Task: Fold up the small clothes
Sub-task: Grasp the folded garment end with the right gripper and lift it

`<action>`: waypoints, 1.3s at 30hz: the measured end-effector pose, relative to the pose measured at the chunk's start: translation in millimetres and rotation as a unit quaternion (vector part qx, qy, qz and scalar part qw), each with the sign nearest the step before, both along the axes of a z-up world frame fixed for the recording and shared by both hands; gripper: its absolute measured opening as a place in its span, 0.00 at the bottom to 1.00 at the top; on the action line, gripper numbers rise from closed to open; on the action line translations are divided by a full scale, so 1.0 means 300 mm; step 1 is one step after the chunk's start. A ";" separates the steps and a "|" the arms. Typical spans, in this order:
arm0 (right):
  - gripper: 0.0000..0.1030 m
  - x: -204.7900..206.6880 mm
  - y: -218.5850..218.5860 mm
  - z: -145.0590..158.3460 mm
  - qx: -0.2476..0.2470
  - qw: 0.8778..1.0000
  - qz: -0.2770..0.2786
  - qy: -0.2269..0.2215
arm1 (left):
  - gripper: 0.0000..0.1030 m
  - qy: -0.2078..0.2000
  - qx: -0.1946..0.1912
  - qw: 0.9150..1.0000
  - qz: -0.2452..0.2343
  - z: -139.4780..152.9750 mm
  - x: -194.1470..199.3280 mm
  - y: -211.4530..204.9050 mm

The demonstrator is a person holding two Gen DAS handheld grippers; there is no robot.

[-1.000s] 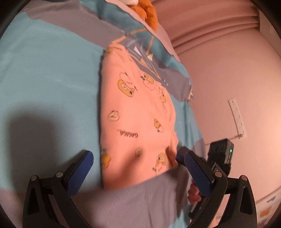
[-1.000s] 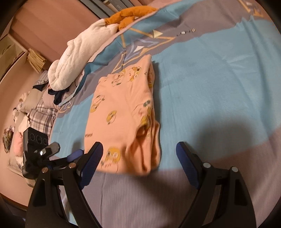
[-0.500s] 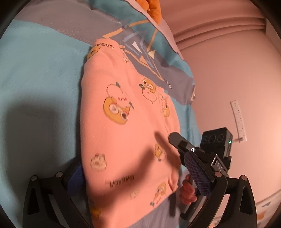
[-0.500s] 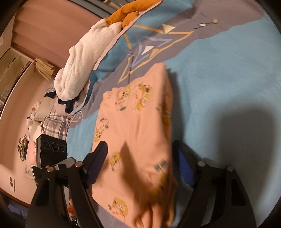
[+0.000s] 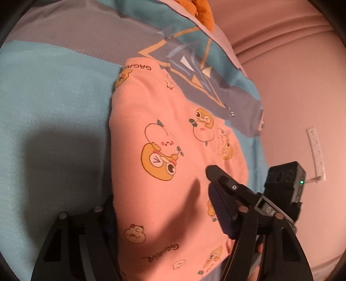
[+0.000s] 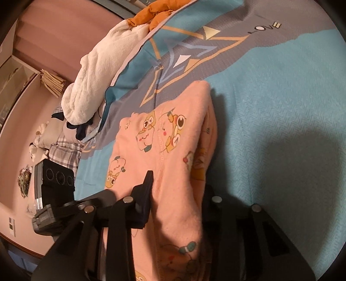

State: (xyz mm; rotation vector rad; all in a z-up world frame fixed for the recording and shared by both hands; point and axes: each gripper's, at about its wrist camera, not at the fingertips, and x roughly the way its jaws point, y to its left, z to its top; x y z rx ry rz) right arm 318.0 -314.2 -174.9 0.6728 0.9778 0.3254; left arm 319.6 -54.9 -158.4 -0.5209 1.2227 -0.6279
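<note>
At the bottom of the left wrist view the left gripper (image 5: pixel 166 218) is seen with the near end of the pink garment (image 5: pixel 164 151) between its fingers, which have just been closing; its left finger is largely hidden behind the cloth edge, so contact there cannot be made out. In the right wrist view the right gripper (image 6: pixel 175 207) has also just been narrowing, and the garment's (image 6: pixel 168 155) near end is bunched between its fingers, the right one mostly covered by fabric. The garment is laid lengthwise on the blue and grey bedspread (image 6: pixel 270 108). Farther off, at the upper left, a white blanket (image 6: pixel 97 77) and an orange cloth (image 6: pixel 155 15) are piled; nearer, at left, blurred items cannot be identified.
</note>
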 end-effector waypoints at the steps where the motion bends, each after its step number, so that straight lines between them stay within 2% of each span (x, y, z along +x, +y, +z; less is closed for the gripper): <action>1: 0.32 -0.001 0.003 0.001 -0.003 1.000 -0.002 -0.002 | 0.61 -0.004 0.012 1.000 -0.002 0.003 -0.003 -0.005; 2: 0.32 -0.002 0.004 0.002 -0.003 1.000 -0.003 -0.003 | 0.52 -0.010 0.032 0.999 0.000 0.006 -0.007 -0.010; 6: 0.26 -0.007 0.025 0.019 -0.032 0.999 -0.003 -0.009 | 0.48 -0.018 0.059 0.998 0.001 0.009 -0.005 -0.029; 9: 0.21 -0.012 0.060 0.046 -0.074 0.997 0.004 -0.025 | 0.39 -0.039 0.091 0.995 -0.002 0.024 -0.020 -0.051; 13: 0.19 -0.038 0.093 0.098 -0.102 0.993 0.013 -0.057 | 0.31 -0.056 0.102 0.993 0.004 0.048 -0.044 -0.057; 20: 0.18 -0.132 0.151 0.186 -0.133 0.986 0.037 -0.096 | 0.30 -0.101 0.121 0.988 -0.013 0.132 -0.153 -0.066; 24: 0.18 -0.219 0.169 0.216 -0.132 0.984 0.047 -0.109 | 0.30 -0.114 0.125 0.985 -0.019 0.167 -0.257 -0.048; 30: 0.18 -0.380 0.201 0.261 -0.124 0.983 0.057 -0.120 | 0.30 -0.112 0.114 0.987 -0.021 0.196 -0.406 -0.019; 39: 0.18 -0.617 0.260 0.325 -0.112 0.983 0.066 -0.133 | 0.30 -0.130 0.117 0.985 -0.015 0.263 -0.635 0.010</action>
